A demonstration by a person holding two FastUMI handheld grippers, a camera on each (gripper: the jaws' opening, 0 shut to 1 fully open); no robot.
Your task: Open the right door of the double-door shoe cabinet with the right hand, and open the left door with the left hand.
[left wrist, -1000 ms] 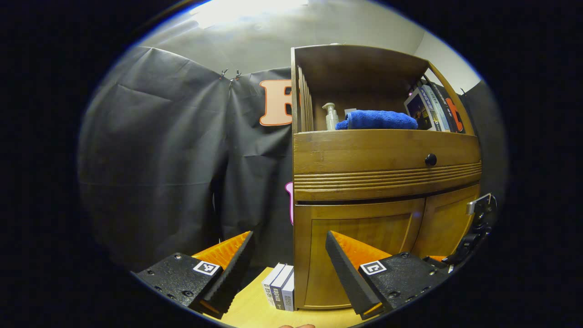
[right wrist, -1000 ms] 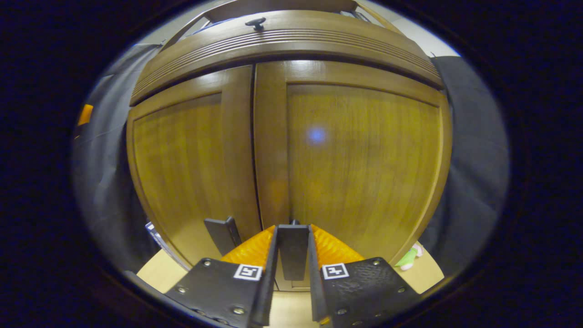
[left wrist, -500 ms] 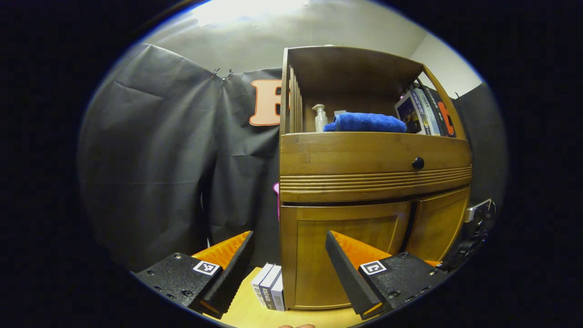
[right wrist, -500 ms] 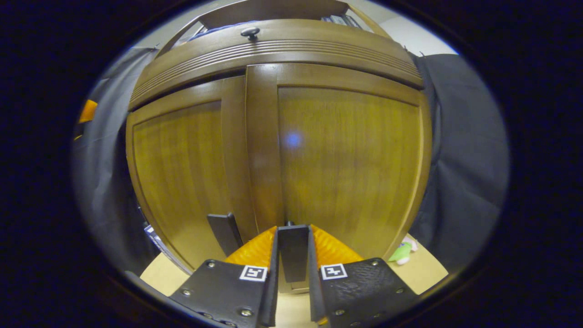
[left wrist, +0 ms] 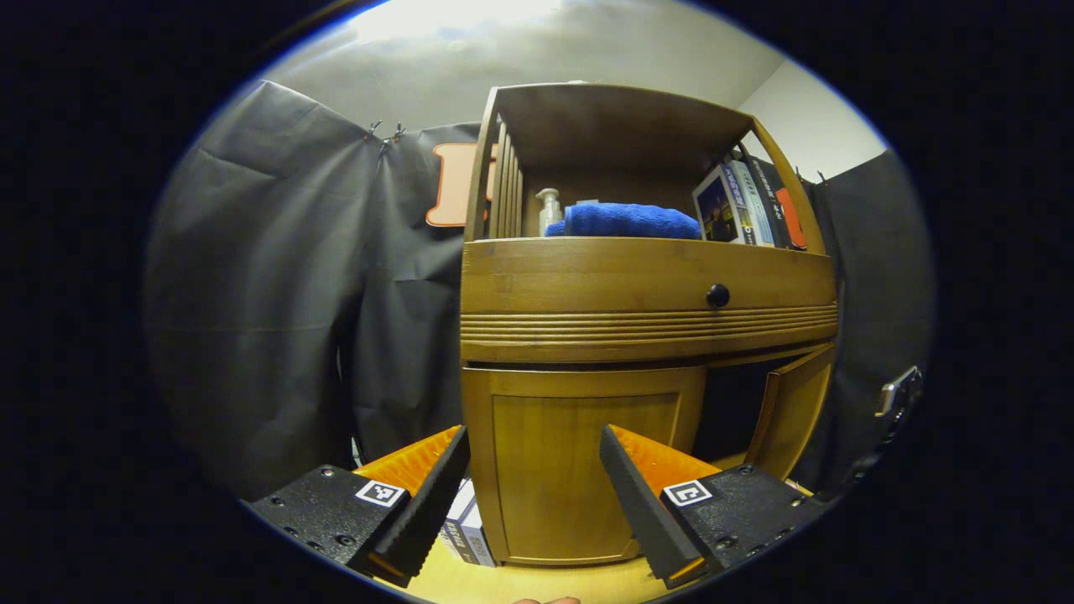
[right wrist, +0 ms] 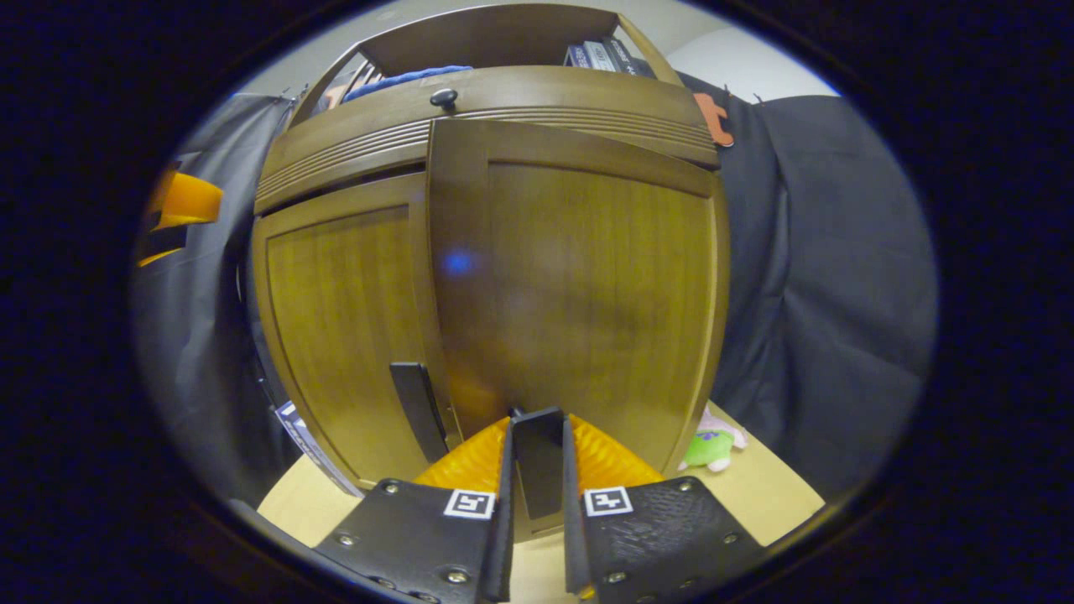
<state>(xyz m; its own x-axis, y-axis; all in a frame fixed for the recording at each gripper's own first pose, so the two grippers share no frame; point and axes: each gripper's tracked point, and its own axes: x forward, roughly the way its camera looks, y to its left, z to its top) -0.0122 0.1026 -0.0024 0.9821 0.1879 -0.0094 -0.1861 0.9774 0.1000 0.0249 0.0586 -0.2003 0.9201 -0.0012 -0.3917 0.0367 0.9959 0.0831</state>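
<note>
1. In the left gripper view, my left gripper (left wrist: 533, 470) hangs in front of the shoe cabinet (left wrist: 646, 277) with its fingers spread wide and nothing between them.
2. Past them, the left door (left wrist: 583, 466) sits closed and flush in its frame. The right door (left wrist: 793, 411) stands swung outward, with a dark opening between the two doors.
3. Above the doors there is a drawer front with a dark knob (left wrist: 718, 295). On the open shelf above lie a folded blue towel (left wrist: 631, 221), a pump bottle (left wrist: 549, 210) to its left and books (left wrist: 742, 205) leaning at the right end.
4. The cabinet stands on a light wooden desk (left wrist: 537, 583). A few boxed items (left wrist: 466, 533) stand by its left bottom corner.
5. At the right edge of this view I see part of the other gripper (left wrist: 896, 394).
6. In the right gripper view, my right gripper (right wrist: 537, 457) has its fingers narrowed onto the right door's handle (right wrist: 538, 453), pressing it from both sides.
7. The right door (right wrist: 579, 294) is angled out ahead of the left one, whose dark handle (right wrist: 417, 403) is untouched.
8. A small green plush toy (right wrist: 709, 440) lies on the desk by the cabinet's right bottom corner.
</note>
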